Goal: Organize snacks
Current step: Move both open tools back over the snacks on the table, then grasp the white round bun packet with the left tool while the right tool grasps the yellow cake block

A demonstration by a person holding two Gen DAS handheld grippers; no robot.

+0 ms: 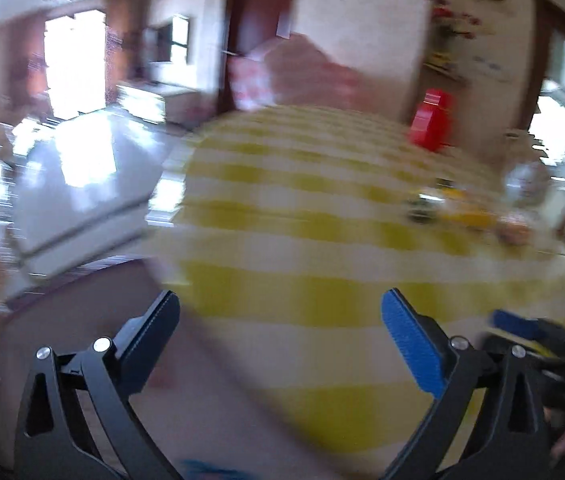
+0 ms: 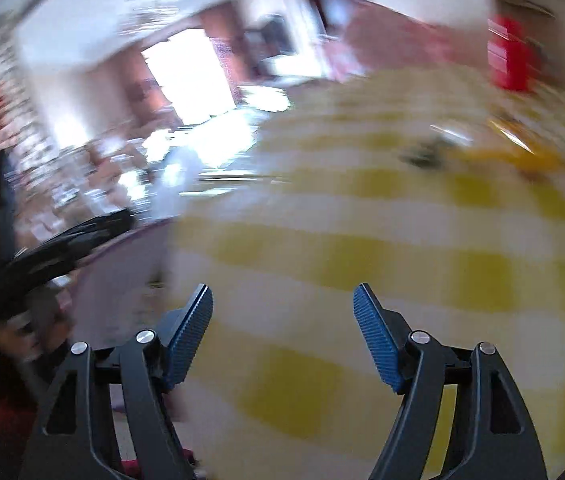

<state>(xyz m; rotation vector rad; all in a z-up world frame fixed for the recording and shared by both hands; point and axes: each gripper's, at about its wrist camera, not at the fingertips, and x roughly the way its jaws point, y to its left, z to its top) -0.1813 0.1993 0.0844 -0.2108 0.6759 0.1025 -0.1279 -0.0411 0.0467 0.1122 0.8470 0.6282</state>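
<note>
Both views are motion-blurred. My left gripper (image 1: 280, 304) is open and empty above the near part of a table with a yellow-and-white checked cloth (image 1: 302, 240). My right gripper (image 2: 282, 298) is open and empty above the same cloth (image 2: 402, 240). A blurred cluster of snack packets, yellow, orange and dark, lies at the far right of the table (image 1: 458, 208), also in the right wrist view (image 2: 494, 152). The right gripper shows at the right edge of the left wrist view (image 1: 522, 328), and the left gripper at the left of the right wrist view (image 2: 62, 248).
A red box (image 1: 430, 120) stands at the table's far right edge, also in the right wrist view (image 2: 510, 64). A clear round container (image 1: 526, 182) sits behind the snacks. A pink-covered chair (image 1: 302, 68) stands beyond the table. Shiny floor (image 1: 74, 184) lies left.
</note>
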